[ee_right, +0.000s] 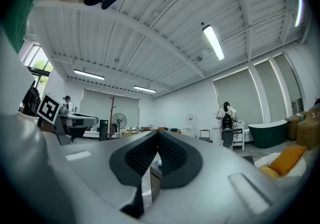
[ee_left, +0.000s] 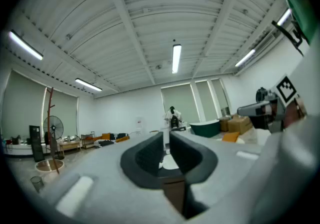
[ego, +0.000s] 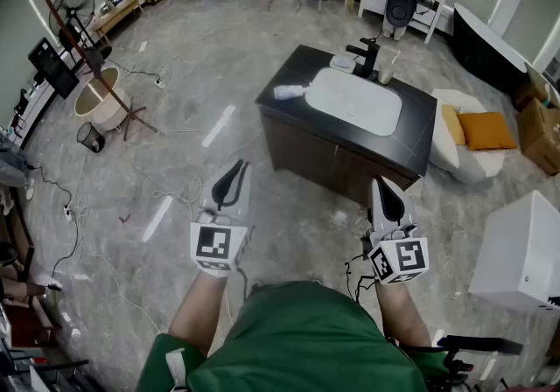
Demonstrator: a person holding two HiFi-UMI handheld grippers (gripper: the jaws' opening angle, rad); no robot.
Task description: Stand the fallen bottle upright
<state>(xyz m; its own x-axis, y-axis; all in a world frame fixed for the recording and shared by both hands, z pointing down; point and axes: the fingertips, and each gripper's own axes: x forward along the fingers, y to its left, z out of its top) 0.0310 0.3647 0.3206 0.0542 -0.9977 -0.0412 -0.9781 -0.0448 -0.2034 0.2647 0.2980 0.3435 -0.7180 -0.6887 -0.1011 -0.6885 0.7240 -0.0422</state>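
Note:
The fallen bottle (ego: 290,92), white with a pale label, lies on its side at the left end of a dark vanity counter (ego: 411,141). It rests beside the white basin (ego: 354,101), with the black tap (ego: 367,55) behind. Both grippers are held low in front of me, well short of the vanity. My left gripper (ego: 236,168) (ee_left: 166,137) shows a narrow slit between its pads with nothing in it. My right gripper (ego: 381,182) (ee_right: 158,136) has its pad tips together and holds nothing.
A white cabinet (ego: 523,252) stands at the right, with a white seat holding orange cushions (ego: 484,130) beyond it. On the left are a round tub on a wooden stand (ego: 98,93), a fan (ego: 77,3), a small bin (ego: 90,136) and cables (ego: 66,215) across the floor.

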